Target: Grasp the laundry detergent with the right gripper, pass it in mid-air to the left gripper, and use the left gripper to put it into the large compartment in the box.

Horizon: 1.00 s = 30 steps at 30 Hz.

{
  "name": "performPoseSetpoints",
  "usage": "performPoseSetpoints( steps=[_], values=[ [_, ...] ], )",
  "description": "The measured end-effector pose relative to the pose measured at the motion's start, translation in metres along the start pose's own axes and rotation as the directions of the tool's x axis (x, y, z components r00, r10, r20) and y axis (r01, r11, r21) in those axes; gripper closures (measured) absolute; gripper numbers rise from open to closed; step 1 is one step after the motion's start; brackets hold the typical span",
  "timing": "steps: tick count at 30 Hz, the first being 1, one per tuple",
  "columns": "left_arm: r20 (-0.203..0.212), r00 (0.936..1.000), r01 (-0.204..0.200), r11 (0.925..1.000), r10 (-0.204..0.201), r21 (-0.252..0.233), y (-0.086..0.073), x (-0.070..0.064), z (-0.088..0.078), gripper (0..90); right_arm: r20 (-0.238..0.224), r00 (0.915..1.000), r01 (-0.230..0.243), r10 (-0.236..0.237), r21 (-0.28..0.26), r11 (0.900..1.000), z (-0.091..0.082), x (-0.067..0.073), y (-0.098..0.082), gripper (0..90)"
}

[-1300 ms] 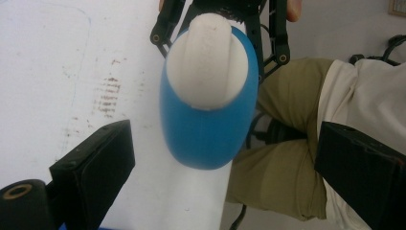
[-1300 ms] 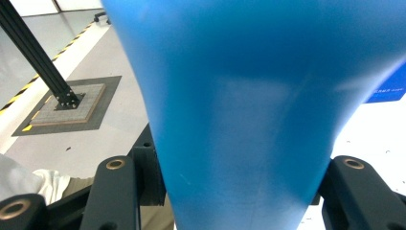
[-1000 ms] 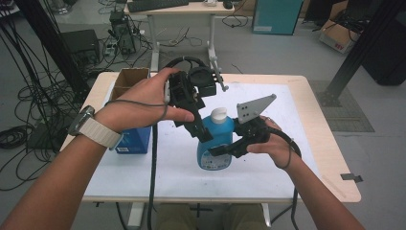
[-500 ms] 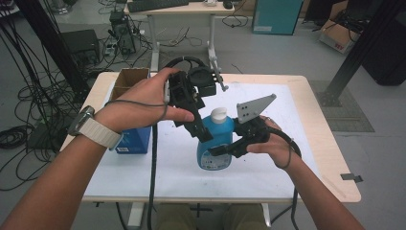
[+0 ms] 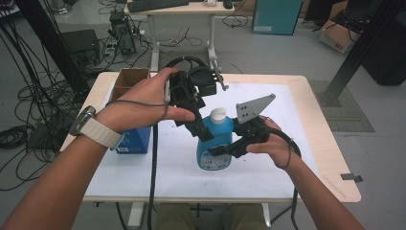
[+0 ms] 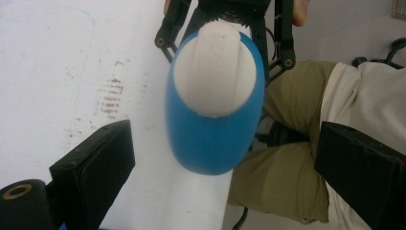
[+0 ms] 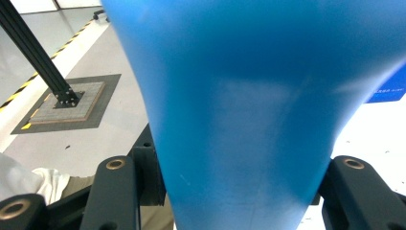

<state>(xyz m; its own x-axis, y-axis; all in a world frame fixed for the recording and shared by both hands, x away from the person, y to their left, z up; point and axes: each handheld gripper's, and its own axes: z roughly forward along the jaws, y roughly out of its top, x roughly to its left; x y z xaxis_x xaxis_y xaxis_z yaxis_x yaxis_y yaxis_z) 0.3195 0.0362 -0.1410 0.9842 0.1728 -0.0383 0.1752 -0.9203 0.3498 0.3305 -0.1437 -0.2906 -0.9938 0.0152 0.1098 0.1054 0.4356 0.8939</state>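
- My right gripper [image 5: 215, 151] is clamping the blue bottle [image 5: 215, 143] mid-table [image 5: 297, 96].
- My left gripper [image 5: 206, 133], fingers apart, is flanking its white cap [image 6: 215, 72]; closing off-centre risks tipping or twisting the bottle loose.

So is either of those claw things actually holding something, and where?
Yes: the right gripper clamps the blue bottle around its body. The left gripper is open above the white cap.

black two-jaw tools, brass pivot screws, grey three-cornered plate [image 5: 253, 108], white-strapped wristwatch [image 5: 93, 125], khaki trousers [image 6: 282, 143].
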Motion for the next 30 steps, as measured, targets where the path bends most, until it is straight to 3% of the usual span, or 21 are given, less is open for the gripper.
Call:
performPoseSetpoints(
  steps=[13, 30],
  values=[
    [0.010, 0.9999, -0.012, 0.9999, 0.012, -0.011, 0.005, -0.001, 0.007, 6.9, -0.002, 0.9999, 0.016, -0.016, 0.013, 1.000, 0.002, 0.003, 0.005, 44.0],
    [0.029, 0.9995, -0.014, 0.9997, 0.013, 0.021, 0.013, -0.003, 0.028, 8.3, -0.010, 0.9996, 0.027, -0.027, 0.024, 0.999, 0.002, 0.010, 0.007, 44.0]
  ],
)
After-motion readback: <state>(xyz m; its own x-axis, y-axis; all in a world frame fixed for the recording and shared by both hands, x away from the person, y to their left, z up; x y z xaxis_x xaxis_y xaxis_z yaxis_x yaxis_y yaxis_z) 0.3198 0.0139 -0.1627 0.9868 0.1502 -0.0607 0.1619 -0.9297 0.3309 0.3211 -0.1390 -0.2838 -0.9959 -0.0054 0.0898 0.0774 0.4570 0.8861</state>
